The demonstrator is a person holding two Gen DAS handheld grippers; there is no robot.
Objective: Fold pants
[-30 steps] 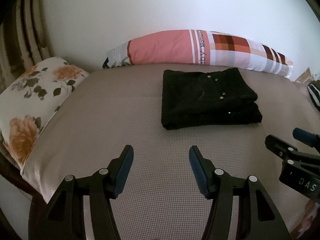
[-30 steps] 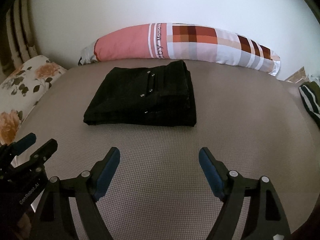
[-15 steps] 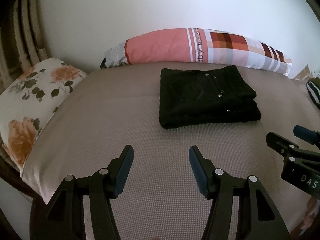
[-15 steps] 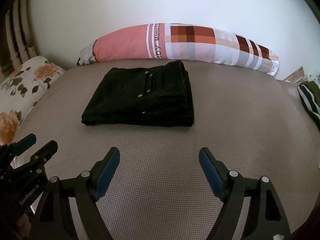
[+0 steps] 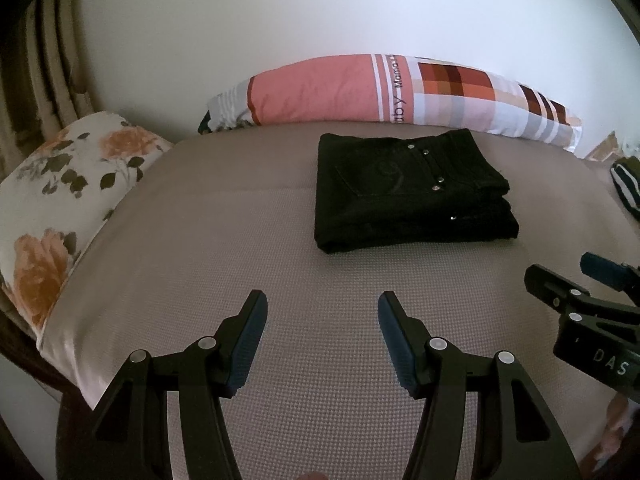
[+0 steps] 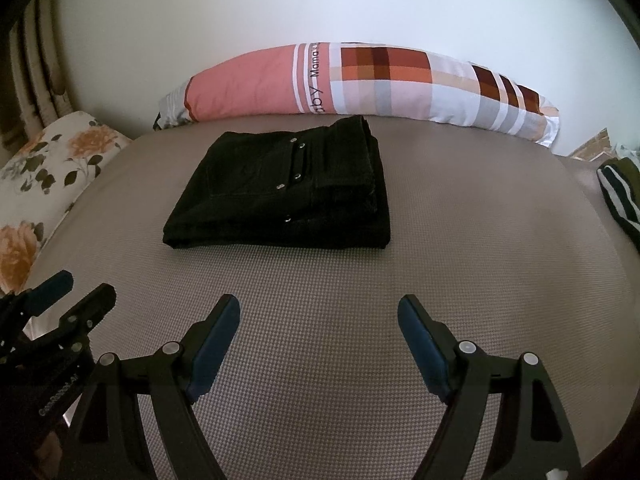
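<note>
Jaws of left gripper (image 5: 322,322) and right gripper (image 6: 319,326) gape wide, empty; pants (image 6: 288,192) lie folded ahead, so folding looks finished, nothing left to grasp

Dim soft daylight, faint shadows, sharp focus, fisheye-bent vignetted edges

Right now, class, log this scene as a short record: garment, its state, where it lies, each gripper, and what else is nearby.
garment: black pants
state: folded into a flat stack
surface: bed
left gripper: open, holding nothing
right gripper: open, holding nothing
behind pants: bolster
left edge: floral pillow
right edge: striped cloth
</note>
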